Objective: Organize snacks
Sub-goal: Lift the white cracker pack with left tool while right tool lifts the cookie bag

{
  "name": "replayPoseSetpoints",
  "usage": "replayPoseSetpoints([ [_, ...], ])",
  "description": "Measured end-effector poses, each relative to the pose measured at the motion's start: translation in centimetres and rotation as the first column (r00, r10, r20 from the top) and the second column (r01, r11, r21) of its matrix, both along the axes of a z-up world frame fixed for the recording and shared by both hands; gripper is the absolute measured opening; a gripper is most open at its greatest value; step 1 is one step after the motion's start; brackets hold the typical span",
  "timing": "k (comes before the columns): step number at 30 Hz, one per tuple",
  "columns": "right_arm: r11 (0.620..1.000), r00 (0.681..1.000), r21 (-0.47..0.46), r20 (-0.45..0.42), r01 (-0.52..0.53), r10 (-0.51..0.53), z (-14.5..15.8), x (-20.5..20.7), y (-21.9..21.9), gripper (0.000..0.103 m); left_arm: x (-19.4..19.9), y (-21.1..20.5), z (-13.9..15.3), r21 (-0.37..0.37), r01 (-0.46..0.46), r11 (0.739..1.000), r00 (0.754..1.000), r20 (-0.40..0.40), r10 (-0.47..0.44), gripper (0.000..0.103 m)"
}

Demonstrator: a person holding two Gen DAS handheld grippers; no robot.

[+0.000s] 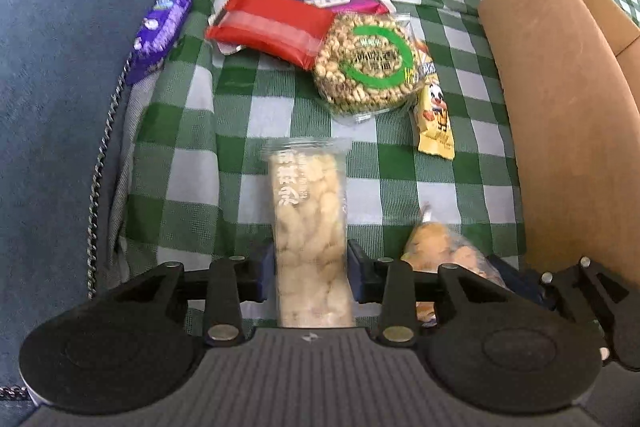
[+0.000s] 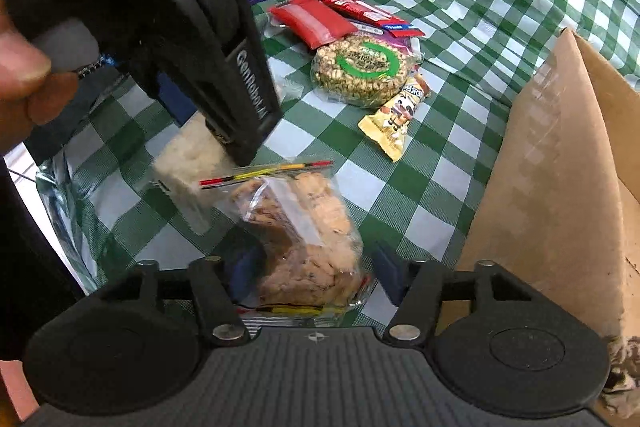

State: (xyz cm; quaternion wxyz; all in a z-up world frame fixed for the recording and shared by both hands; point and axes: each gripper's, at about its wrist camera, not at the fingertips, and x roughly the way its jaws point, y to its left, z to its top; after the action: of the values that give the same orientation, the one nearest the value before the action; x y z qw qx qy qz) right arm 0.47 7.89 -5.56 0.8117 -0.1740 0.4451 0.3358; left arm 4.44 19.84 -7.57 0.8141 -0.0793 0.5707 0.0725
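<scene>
1. The left gripper (image 1: 310, 277) pinches a long clear pack of pale puffy snacks (image 1: 308, 227). Its blue pads press on both sides of the pack, which looks bumpy and sticks out straight ahead over the checked cloth (image 1: 192, 163).
2. The right gripper (image 2: 310, 275) is spread partway around a crinkly clear bag of brown cookies (image 2: 304, 227). The bag has a red and yellow zip strip. The bag sits between the blue pads, but I cannot tell if the pads squeeze it.
3. The cloth is soft, with green and white squares, and both packs are over it.
4. Farther along the cloth lies a small yellow packet (image 1: 436, 119) with a cartoon face.
5. Just past it sits a round grain cake (image 1: 366, 65) in clear wrap with a green ring.
6. Behind the cake are shiny red packs (image 1: 272, 27), and a purple pack (image 1: 164, 27) at the cloth's left edge.
7. A brown cardboard box (image 1: 560, 115) stands at the cloth's right side. I cannot see inside it.
</scene>
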Motion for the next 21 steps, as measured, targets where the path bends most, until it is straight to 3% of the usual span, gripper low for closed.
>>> replayPoseSetpoints([
  [2, 1.0, 1.0, 0.019, 0.002, 0.017, -0.018, 0.6, 0.0, -0.2, 0.041, -0.1, -0.1, 0.4, 0.018, 0.005, 1.0, 1.0, 0.015, -0.005, 0.04],
  [6, 0.998, 0.998, 0.003, 0.034, 0.06, -0.06, 1.5, -0.3, -0.3, 0.04, 0.0, -0.3, 0.2, 0.036, 0.014, 0.999, 1.0, 0.004, -0.014, 0.04],
  [16, 0.997, 0.997, -0.017, -0.026, 0.069, -0.069, 0.3, 0.0, -0.1, 0.046, 0.1, -0.4, -0.5, 0.042, 0.017, 0.999, 1.0, -0.022, -0.016, 0.041],
  [21, 0.996, 0.996, 0.002, -0.013, 0.084, -0.084, 0.8, 0.2, -0.2, 0.041, 0.1, -0.3, 0.1, 0.037, 0.002, 0.999, 1.0, 0.008, -0.003, 0.04],
])
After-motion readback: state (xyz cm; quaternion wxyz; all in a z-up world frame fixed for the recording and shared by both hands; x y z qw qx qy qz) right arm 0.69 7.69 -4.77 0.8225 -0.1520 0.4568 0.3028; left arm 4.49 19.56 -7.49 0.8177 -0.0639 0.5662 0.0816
